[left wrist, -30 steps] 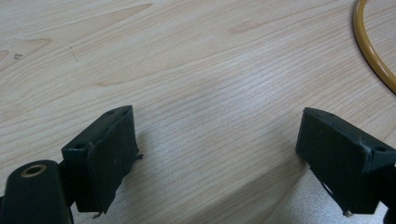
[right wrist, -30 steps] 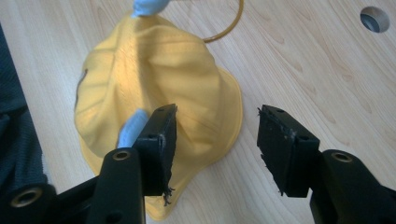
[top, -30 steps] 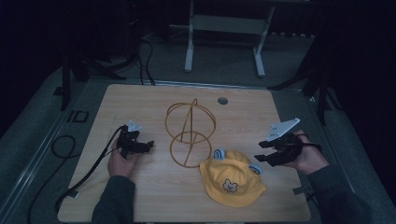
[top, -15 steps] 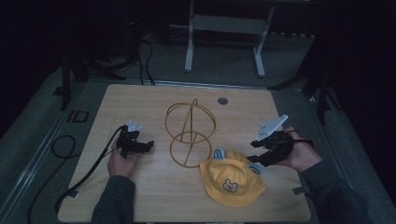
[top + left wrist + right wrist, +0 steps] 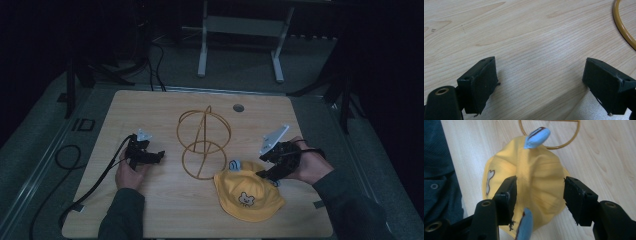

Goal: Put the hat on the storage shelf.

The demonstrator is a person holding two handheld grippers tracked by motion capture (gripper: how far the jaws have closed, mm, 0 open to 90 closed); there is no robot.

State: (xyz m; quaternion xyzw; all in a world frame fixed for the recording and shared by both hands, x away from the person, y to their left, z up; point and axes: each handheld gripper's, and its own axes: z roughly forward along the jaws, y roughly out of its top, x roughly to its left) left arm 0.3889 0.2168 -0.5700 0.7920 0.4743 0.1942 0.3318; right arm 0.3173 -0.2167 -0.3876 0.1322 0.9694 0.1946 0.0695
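**Right tool now over the hat**

The right tool [image 5: 268,167] has moved in over the yellow hat [image 5: 248,198], jaws apart astride its crown. The hat lies just beside the wire frame [image 5: 202,142]. The left tool [image 5: 149,156], jaws apart, rests on the bench [image 5: 150,107] across the frame.

A pale wooden bench [image 5: 150,110] carries a round grommet [image 5: 238,107] near its far edge. Beyond it a grey stand [image 5: 240,30] rests on the dark floor [image 5: 310,65]. Black cables [image 5: 155,55] lie on the floor at far left.
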